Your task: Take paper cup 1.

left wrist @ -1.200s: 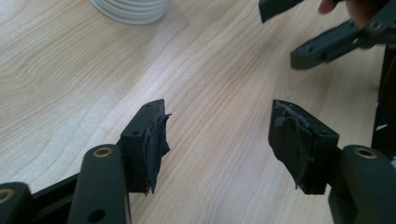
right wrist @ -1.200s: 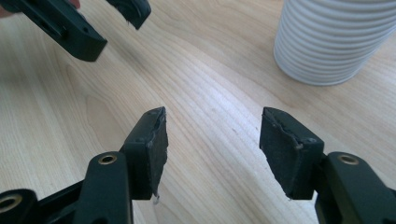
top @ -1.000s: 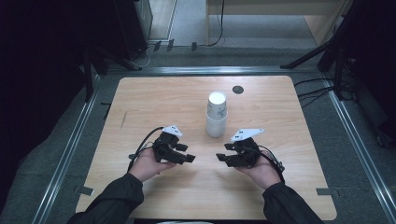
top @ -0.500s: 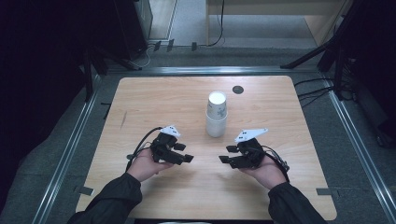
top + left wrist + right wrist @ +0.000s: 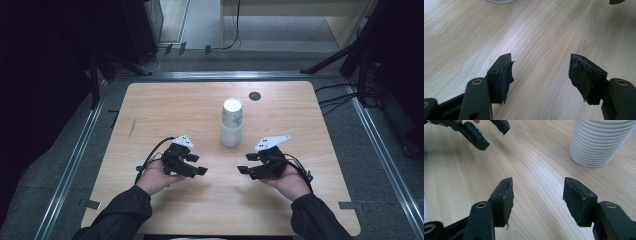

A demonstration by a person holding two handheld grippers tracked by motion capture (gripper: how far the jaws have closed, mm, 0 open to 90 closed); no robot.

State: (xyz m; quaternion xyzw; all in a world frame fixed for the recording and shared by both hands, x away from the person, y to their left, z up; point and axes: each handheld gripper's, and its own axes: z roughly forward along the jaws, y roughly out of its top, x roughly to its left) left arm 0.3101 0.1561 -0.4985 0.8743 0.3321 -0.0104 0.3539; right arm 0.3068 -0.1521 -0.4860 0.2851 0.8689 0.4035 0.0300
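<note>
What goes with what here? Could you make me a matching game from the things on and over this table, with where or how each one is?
Things:
1. cups
2. left gripper
3. right gripper
4. dark disc

Places or states:
A. set into the table near its far edge
B. open, on the side of the left forearm
C. stacked upside down, mid-table
D. open, with the ribbed white cup ahead to the right in its own view

Pairs: 1-C, 2-B, 3-D, 4-A
</note>
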